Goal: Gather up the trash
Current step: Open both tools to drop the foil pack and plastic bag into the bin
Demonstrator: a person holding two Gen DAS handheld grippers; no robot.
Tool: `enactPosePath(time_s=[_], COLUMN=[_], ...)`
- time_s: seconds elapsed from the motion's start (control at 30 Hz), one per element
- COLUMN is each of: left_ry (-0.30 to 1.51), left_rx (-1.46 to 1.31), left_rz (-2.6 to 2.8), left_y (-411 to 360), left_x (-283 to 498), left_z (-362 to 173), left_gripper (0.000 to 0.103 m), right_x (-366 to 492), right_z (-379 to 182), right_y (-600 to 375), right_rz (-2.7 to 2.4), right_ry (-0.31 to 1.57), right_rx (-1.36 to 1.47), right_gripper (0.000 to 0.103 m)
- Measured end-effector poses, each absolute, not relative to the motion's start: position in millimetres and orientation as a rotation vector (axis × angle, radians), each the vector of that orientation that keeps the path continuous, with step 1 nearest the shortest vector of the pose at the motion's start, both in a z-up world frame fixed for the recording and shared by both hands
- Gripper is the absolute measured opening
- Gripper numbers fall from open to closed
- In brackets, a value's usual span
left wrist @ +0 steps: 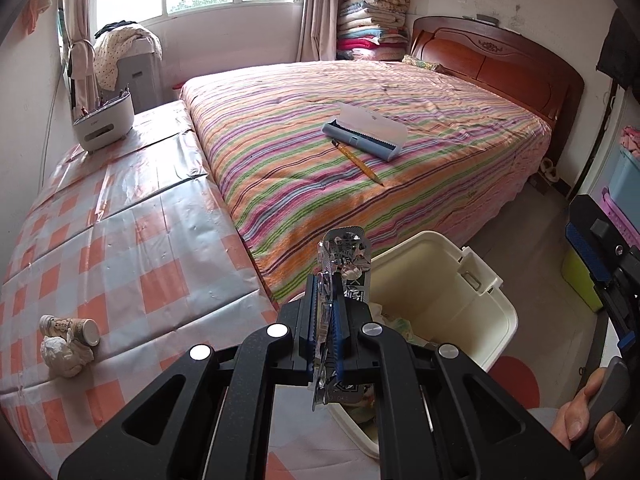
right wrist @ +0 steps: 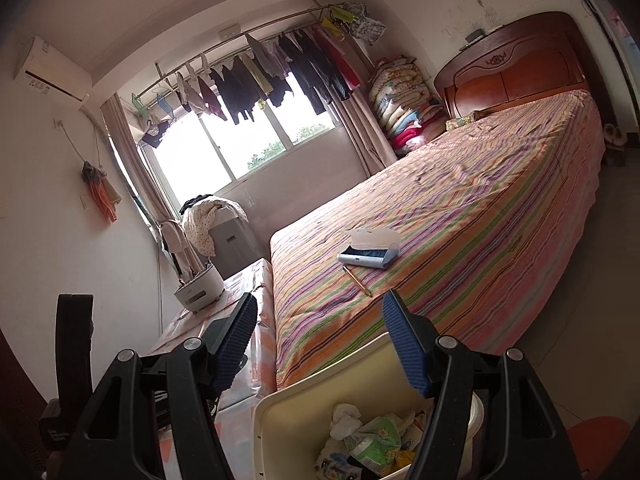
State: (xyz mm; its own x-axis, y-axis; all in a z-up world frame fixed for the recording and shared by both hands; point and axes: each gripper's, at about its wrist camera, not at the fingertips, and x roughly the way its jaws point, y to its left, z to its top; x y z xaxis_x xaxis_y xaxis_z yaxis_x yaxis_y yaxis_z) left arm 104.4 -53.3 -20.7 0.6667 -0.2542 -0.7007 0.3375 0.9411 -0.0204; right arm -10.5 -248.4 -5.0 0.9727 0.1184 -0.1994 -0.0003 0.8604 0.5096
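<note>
Item: foil blister pack (left wrist: 347, 264), crumpled, clamped between the closed pads of the left gripper (left wrist: 326, 312). Position: beside the bed corner, near the rim of the cream trash bin (left wrist: 486, 280), not yet over its mouth. Long axis runs along the fingers, free end pointing up and away. Right gripper (right wrist: 320, 344): jaws apart, nothing between, above the bin's litter. Handling: carry clear over the rim, then release. Outstanding: crumpled tissue (left wrist: 66, 354) near the table's front edge.

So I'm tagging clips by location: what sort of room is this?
A lived-in bedroom: a bed with a wooden headboard, folded quilts stacked by the window, laundry hanging overhead.
</note>
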Motion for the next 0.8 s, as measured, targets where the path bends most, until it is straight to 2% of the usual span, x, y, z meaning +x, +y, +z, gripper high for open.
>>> enactPosePath(time_s=[0.8], left_ry=[0.801], left_rx=[0.16], left_rz=[-0.452], left_y=[-105.2], left_x=[96.9], left_z=[-32.2], left_gripper=[0.008], right_x=[-25.2], right_z=[-3.5], right_y=[-261.0], right_rz=[0.015], right_ry=[0.151], right_rx=[0.571], right_gripper=[0.064])
